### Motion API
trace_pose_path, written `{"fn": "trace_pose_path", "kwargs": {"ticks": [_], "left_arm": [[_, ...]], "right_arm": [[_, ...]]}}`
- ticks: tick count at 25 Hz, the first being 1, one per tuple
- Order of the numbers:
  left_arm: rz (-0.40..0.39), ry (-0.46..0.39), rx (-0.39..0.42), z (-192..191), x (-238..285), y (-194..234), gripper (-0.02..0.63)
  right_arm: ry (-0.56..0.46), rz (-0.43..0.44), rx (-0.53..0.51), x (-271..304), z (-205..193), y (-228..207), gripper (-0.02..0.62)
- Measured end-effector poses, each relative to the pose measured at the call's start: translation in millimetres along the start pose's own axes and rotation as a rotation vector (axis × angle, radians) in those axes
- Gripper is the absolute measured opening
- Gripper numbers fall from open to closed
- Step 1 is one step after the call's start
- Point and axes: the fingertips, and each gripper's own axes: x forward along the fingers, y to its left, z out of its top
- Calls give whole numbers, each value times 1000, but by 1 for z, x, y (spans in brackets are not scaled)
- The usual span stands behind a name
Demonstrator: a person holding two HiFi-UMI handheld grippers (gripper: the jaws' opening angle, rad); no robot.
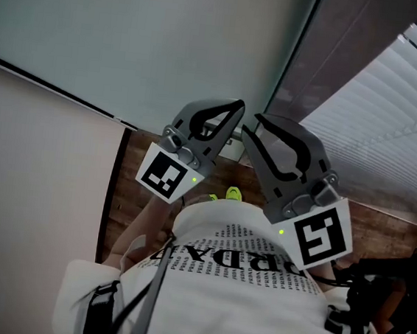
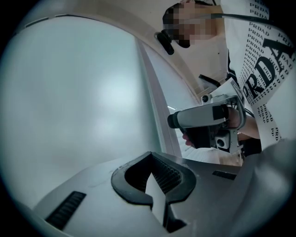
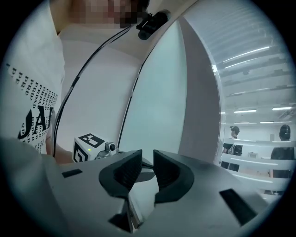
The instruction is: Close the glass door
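Note:
The frosted glass door fills the upper left of the head view, with its dark upright frame running diagonally. A short silver handle piece shows between my two grippers. My left gripper is raised close to the glass, its tips meeting and nothing visible between them. In the left gripper view its jaws face the pale pane. My right gripper sits just right of the handle. Its jaws stand a narrow gap apart, and a grey part shows beyond that gap.
White blinds hang behind glass at the right. Wooden floor lies below, and a pale wall stands at the left. The person's white printed shirt fills the bottom. Other people stand far off beyond the glass.

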Motion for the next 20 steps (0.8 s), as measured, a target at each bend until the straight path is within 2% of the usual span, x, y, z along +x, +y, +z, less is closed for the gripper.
{"fn": "trace_pose_path", "kwargs": {"ticks": [7,8,9,17,20], "left_arm": [[38,-38,-36,-17,10,7,0],[39,-46,-32,-15,10,9,0],[39,-51,-29,-13,9,9,0],[53,-7,-35,-4,-2,2,0],[52,-19,-38,-5,1,4,0]], "right_arm": [[21,-2,-16,2,-16,7,61],[19,-10,-25,2,-15,7,48],[16,-14,-30,2,-13,7,8],[1,19,7,1,-3,14,-2],[0,15,-4,3,-4,11,-2]]}}
